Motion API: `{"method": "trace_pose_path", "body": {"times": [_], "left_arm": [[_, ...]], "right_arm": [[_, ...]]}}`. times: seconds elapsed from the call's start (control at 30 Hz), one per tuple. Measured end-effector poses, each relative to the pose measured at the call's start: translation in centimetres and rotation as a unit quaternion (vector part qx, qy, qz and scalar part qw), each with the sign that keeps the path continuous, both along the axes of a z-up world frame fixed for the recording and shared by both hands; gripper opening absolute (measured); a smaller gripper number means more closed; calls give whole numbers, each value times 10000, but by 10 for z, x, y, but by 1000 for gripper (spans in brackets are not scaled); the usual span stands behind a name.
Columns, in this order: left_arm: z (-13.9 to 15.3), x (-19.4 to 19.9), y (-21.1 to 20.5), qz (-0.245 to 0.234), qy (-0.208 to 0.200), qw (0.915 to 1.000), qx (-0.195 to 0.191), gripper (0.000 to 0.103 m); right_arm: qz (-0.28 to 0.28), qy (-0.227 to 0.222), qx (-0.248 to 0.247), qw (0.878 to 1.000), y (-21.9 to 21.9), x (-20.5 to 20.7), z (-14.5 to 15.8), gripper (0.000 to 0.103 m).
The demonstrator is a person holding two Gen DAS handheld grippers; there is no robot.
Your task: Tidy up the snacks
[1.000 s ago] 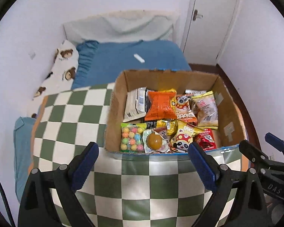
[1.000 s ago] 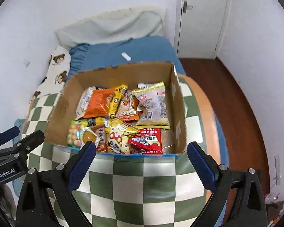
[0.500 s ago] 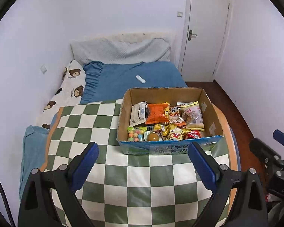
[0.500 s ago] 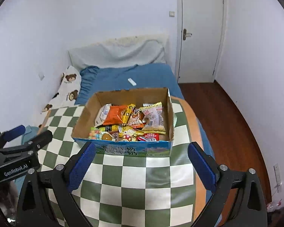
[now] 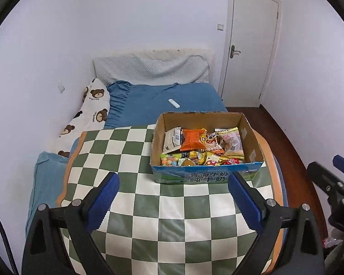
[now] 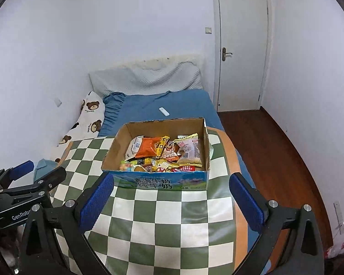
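Both grippers held wide apart and empty above the green-and-white checkered cloth [image 5: 149, 206], touching nothing. Left gripper [image 5: 173, 197] released, blue pads [image 5: 104, 194] spread to either side of the near cloth, at 6 o'clock from the cardboard box [image 5: 208, 176]. Right gripper [image 6: 170, 197] likewise released, pads [image 6: 245, 204] parted, also at 6 o'clock from the box [image 6: 162, 182] and clear of its front wall. In the right wrist view, left gripper's body seen at 9 o'clock; in the left wrist view, right gripper's body seen at 3 o'clock.

Box open at the top, resting on the cloth, blue printed front panel facing the cameras. Filled with snack packets: orange bag [image 5: 192, 139] toward 12 o'clock inside, panda-printed packet [image 5: 212, 142] just beside it at 3 o'clock, pale clear-wrapped bun packet [image 5: 231, 142] against the right wall, grey packet [image 5: 172, 139] against the left wall. Along the front wall, bag of coloured candy balls [image 5: 168, 160] at the left corner, red packet [image 5: 232, 161] at the right corner, yellow wrappers [image 5: 206, 157] between them.

Beyond the box at 12 o'clock, blue bedsheet [image 5: 162, 98] with a small white remote [image 5: 173, 103] lying on it. Bear-print pillow [image 5: 91, 114] at 10 o'clock against the wall. White door [image 5: 250, 50] shut at 1 o'clock.
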State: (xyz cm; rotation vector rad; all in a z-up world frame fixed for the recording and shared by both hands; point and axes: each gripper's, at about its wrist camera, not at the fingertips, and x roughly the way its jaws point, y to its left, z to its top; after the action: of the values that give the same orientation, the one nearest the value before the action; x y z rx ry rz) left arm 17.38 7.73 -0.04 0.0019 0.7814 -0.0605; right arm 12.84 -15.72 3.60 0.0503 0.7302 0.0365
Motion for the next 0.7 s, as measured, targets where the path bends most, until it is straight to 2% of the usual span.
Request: {"method": "trace_pose_path", "body": {"times": [0.1,0.17,0.37,0.7], "left_arm": [[-1,0,-1,-5,-9,10000,19,97],[-1,-1,-1,7,20,10000,-10,102],[-9,15,-5,59,87,9999,18,102],[-32,56,-13,139,138,9995,229,102]], "right_arm": [[21,79,83,9999,-1,0,-3,103],[31,107,90,9999,-1,1,-6,103],[39,153,26,9999,1,12,-15,103],[-175,304,2,9994,-3,54,-46,103]]}}
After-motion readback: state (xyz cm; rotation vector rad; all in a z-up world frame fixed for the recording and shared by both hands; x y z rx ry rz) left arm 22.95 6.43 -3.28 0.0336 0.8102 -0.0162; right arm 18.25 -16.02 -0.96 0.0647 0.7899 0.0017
